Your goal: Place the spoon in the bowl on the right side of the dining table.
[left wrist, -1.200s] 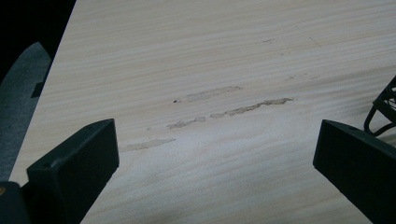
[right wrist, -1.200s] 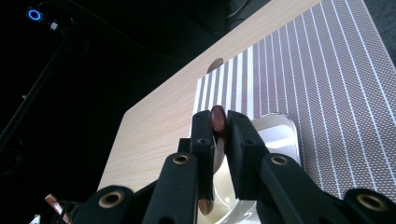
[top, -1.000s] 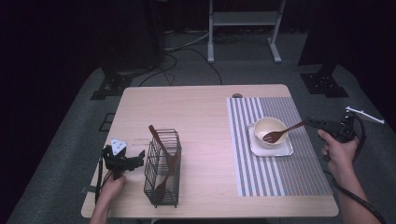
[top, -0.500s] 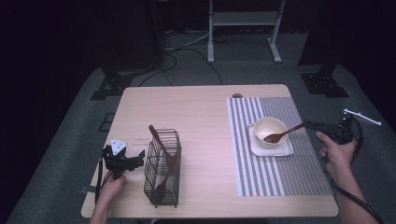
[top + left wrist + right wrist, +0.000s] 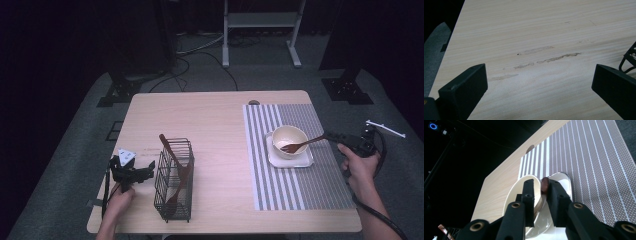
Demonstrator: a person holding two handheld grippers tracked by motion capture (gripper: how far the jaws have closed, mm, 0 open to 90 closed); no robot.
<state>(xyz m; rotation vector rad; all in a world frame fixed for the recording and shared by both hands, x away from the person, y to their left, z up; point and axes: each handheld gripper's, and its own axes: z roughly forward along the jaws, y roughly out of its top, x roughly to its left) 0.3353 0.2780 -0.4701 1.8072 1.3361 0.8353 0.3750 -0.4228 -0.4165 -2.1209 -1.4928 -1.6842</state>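
Right gripper (image 5: 334, 136) at 3 o'clock of the table (image 5: 215, 125), off its edge, held in the right hand (image 5: 359, 167). Jaws nipped on the end of a wooden fork (image 5: 302, 145); the right gripper view shows the brown handle tip (image 5: 545, 184) pressed between them. Fork head lies in the bowl (image 5: 289, 138). Bowl sits on a white plate (image 5: 300, 160), on the striped mat (image 5: 300, 185).

Left gripper (image 5: 145, 170) at 8 o'clock, low over bare wood, in the left hand (image 5: 119, 202). Jaws spread wide, nothing between them. Wire basket (image 5: 173, 180) just to its 3 o'clock, two wooden utensils (image 5: 175, 167) standing inside.
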